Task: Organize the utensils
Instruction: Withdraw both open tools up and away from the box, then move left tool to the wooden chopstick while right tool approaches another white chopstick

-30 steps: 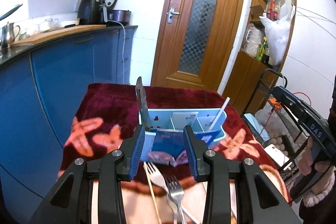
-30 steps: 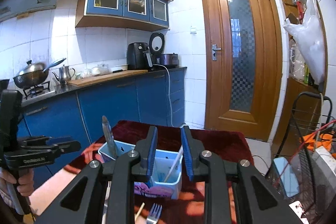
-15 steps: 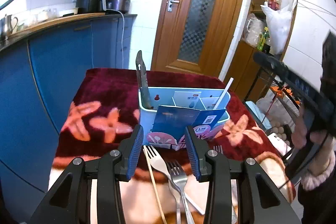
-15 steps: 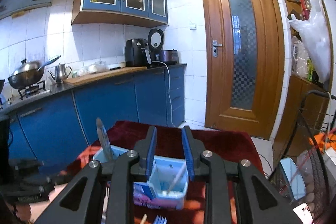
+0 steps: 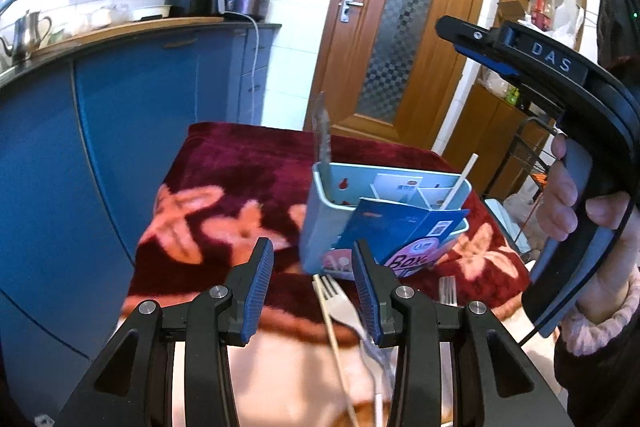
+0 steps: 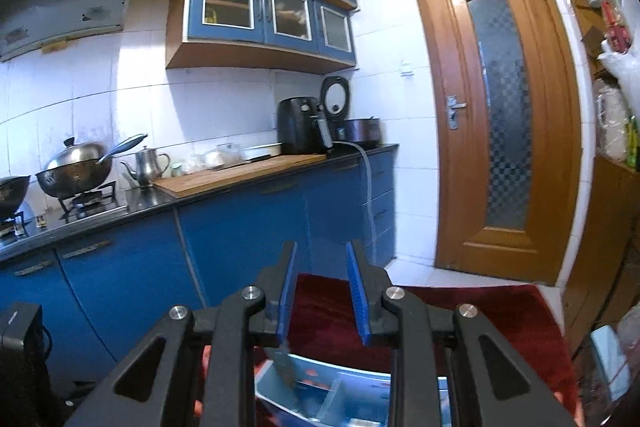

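A pale blue utensil box (image 5: 320, 223) stands on the red flowered cloth (image 5: 224, 179). A knife (image 5: 323, 135) stands upright in its left compartment and a white stick (image 5: 460, 183) leans in its right one. A blue card (image 5: 404, 231) rests against the box front. In front of the box lie a fork (image 5: 340, 301), a second fork (image 5: 447, 287) and a thin wooden chopstick (image 5: 334, 331). My left gripper (image 5: 313, 259) hangs open just above them, nothing between its fingers. My right gripper (image 6: 320, 261), also open, hovers over the box (image 6: 316, 387) and knife (image 6: 285, 365); a hand holds it (image 5: 450, 29).
Blue kitchen cabinets (image 5: 120, 115) run close along the table's left side, with an air fryer (image 6: 298, 125) and pots on the counter. A wooden door (image 5: 396, 39) is behind the table. A wire rack (image 5: 536, 147) and shelves stand to the right.
My left gripper has dropped lower and closer to the forks, and the box now sits right of centre. My right gripper has moved forward over the box, which sank to the view's bottom edge.
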### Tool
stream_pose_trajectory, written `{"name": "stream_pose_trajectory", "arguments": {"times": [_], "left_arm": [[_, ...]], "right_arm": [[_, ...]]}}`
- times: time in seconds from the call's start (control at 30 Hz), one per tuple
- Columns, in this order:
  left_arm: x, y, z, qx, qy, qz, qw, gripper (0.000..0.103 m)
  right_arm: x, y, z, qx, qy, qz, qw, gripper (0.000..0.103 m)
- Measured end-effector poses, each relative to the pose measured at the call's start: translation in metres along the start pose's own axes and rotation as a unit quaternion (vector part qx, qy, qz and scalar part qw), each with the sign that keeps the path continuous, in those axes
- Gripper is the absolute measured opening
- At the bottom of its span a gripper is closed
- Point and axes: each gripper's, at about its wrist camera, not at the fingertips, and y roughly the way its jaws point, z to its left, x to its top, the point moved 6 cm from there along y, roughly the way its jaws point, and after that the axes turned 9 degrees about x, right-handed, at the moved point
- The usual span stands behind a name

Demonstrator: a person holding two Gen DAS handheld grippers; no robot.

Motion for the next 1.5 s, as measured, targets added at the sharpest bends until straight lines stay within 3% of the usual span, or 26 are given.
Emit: {"name": "stream_pose_trajectory", "arguments": {"times": [0.33,0.83,1.2,1.5], "left_arm": [[-0.005,-0.01,0.017,0.008,-0.011,0.001,0.9999,0.042],[-0.016,-0.036,-0.002,0.003,0.001,0.004,1.0,0.042],[-0.04,-0.027,-0.017,0.003,0.014,0.041,0.9991,0.042],[-0.066,0.006,-0.019,0.01,0.022,0.105,0.9942,0.042]], "right_arm": [[-0.002,-0.024,0.014,0.002,0.005,0.024,1.0,0.028],[-0.061,-0.098,-0.012,-0.033,0.035,0.132,0.99,0.031],[-0.137,-0.108,-0.026,-0.045,0.059,0.23,0.97,0.031],[-0.184,-0.1,-0.043,-0.048,0.08,0.303,0.948,0.031]]}}
